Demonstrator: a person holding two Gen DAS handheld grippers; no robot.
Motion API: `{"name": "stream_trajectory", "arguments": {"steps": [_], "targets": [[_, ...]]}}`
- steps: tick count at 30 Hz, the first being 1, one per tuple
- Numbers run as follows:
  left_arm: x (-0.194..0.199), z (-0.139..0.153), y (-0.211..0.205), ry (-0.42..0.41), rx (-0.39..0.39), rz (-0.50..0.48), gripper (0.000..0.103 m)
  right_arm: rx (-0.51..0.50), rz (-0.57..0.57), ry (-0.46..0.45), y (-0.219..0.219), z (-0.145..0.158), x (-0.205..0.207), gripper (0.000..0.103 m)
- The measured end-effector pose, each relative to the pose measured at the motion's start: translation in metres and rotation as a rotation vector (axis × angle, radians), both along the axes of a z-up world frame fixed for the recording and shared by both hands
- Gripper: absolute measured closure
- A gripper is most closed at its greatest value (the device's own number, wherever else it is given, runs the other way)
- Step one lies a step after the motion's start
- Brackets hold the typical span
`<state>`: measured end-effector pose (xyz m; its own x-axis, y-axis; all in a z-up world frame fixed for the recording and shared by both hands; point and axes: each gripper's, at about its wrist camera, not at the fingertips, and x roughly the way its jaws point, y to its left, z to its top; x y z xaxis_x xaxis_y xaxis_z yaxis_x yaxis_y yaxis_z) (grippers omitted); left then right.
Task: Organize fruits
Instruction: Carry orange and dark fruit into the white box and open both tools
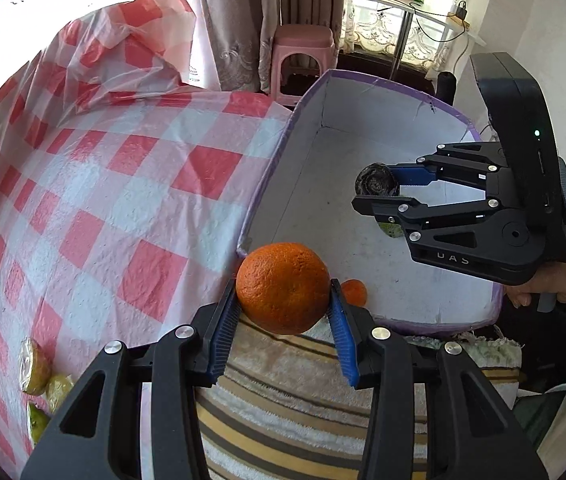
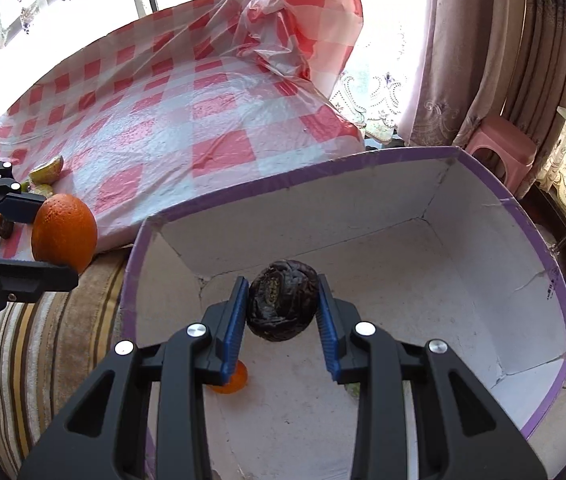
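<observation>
right gripper [image 2: 283, 308] was clamped on a dark wrinkled fruit [image 2: 282, 300], blue pads on both sides, held over the white floor of the purple-rimmed box [image 2: 503, 200]. left gripper [image 1: 285, 312] was clamped on a big orange [image 1: 283, 288], which sat over the box's near corner, above the striped towel [image 1: 283, 400] and not yet clearly inside the rim. a small orange [image 2: 229, 384] lay already on the box floor near that corner, and something greenish showed under the right gripper. good practice here, judged: lower the dark fruit close to the floor before letting go so it didn't roll or bruise, carry the big orange past the rim first, and drop clear of the small orange. more fruit [image 1: 39, 376] lay on the checked cloth [image 1: 123, 200], still to sort.
</observation>
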<state>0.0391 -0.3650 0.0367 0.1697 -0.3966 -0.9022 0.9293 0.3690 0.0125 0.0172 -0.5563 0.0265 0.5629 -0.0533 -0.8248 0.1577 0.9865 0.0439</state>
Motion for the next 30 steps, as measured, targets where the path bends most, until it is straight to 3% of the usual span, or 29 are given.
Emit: {"name": "stream_trajectory", "arguments": {"steps": [9,17,22,25,27,30], "targets": [[-0.012,-0.029,-0.050,0.069,0.070,-0.061,0.061,-0.043,-0.059,0.049,-0.022,-0.015,-0.006,0.069],[-0.012,-0.051,-0.057,0.083,0.146,-0.071,0.061,-0.056,-0.053,0.072,-0.023,-0.021,-0.004,0.067],[-0.011,-0.052,-0.055,0.101,0.136,-0.063,0.059,-0.071,-0.049,0.068,-0.019,-0.020,-0.004,0.039],[-0.010,-0.044,-0.047,0.092,0.112,-0.056,0.053,-0.074,-0.045,0.068,-0.019,-0.019,-0.004,0.026],[-0.005,-0.037,-0.041,0.086,0.090,-0.047,0.045,-0.072,-0.047,0.062,-0.019,-0.018,-0.004,0.020],[0.000,-0.026,-0.031,0.075,0.067,-0.029,0.043,-0.080,-0.050,0.066,-0.018,-0.017,-0.004,0.015]]}}
